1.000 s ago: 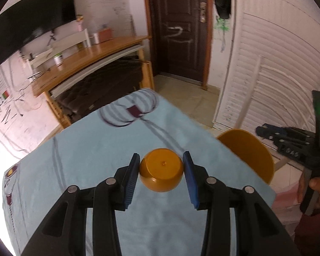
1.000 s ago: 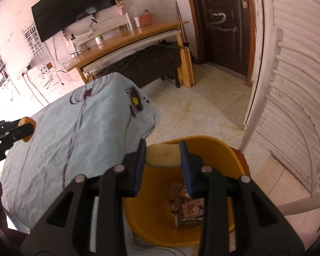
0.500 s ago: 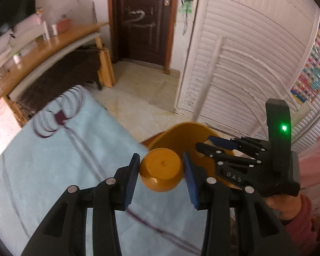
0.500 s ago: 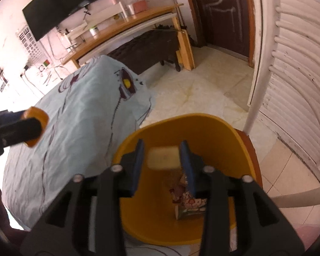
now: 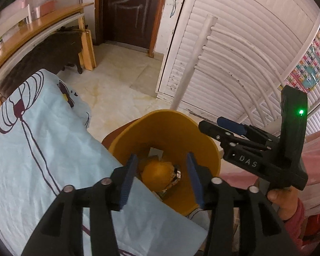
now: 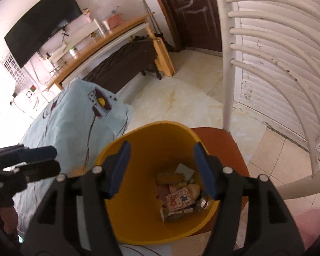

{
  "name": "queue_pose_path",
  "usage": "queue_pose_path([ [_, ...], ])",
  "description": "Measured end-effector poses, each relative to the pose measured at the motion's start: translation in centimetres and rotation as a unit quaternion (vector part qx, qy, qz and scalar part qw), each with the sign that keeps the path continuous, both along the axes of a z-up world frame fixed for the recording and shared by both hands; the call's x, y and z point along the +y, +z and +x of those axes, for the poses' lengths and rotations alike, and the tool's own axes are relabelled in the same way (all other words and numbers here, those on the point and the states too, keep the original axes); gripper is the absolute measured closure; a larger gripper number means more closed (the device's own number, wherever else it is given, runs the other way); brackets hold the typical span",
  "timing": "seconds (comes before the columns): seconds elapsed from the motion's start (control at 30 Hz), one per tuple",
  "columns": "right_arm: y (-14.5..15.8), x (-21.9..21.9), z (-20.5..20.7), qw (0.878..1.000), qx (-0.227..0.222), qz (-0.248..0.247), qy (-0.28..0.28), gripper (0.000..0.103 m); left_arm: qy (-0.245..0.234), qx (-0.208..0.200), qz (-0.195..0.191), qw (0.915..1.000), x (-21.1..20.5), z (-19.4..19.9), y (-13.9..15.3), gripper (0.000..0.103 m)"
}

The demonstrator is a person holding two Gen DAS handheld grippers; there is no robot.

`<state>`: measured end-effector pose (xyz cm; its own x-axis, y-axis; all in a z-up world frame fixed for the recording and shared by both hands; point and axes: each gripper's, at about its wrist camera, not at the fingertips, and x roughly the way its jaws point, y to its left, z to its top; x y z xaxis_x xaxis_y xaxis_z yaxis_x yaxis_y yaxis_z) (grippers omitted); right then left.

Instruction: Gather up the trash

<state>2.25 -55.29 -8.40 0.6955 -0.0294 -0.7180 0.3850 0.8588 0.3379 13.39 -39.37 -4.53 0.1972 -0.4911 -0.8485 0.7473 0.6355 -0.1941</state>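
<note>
A yellow bin (image 5: 170, 125) (image 6: 151, 136) stands on a brown chair seat (image 6: 224, 140) beside the table. My left gripper (image 5: 161, 177) is open above the bin, and the orange round object (image 5: 156, 173) lies inside the bin between the fingers' lines. My right gripper (image 6: 161, 168) is open and empty over the bin. Inside lie a yellow-beige piece (image 6: 170, 178), a cartoon-printed packet (image 6: 180, 199) and other scraps. The right gripper also shows in the left wrist view (image 5: 230, 128); the left gripper also shows in the right wrist view (image 6: 32, 157).
A light blue printed cloth (image 5: 32, 149) covers the table on the left. A white chair back (image 6: 266, 64) rises behind the bin. White louvred doors (image 5: 245, 42), a dark door (image 5: 128, 10) and a wooden bench (image 6: 117, 42) stand farther off. Tiled floor (image 6: 181, 89) lies between.
Both grippers have opened. The orange object left my left gripper and lies in the bin; the yellow-beige piece left my right gripper and lies in the bin. Both moved over the bin.
</note>
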Motion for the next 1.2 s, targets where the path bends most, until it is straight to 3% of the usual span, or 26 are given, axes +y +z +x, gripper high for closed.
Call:
queue_pose_path([
  [0.17,0.7,0.3,0.1,1.0,-0.006,0.002,0.0,0.043,0.009,-0.006,-0.006,0.9999,1.1,0.1,0.7,0.041],
  [0.33,1.9,1.7,0.6,1.0,-0.014,-0.009,0.009,0.031,0.039,-0.025,-0.017,0.9988,4.0,0.8,1.7,0.034],
  [0.47,2.8,3.0,1.1,0.999,-0.015,-0.022,0.018,0.03,0.058,-0.045,-0.02,0.9971,6.8,1.3,2.3,0.033],
  [0.77,4.8,6.6,2.5,0.999,-0.028,-0.03,0.036,0.014,0.104,-0.097,-0.037,0.9892,13.4,1.2,4.1,0.028],
  [0.93,6.2,9.8,3.7,0.997,-0.038,-0.039,0.062,0.007,0.148,-0.134,-0.048,0.9788,17.6,1.2,5.1,0.02],
  [1.2,7.7,16.2,6.0,0.99,-0.042,-0.055,0.12,0.006,0.254,-0.183,-0.043,0.9487,25.1,2.4,5.5,0.014],
])
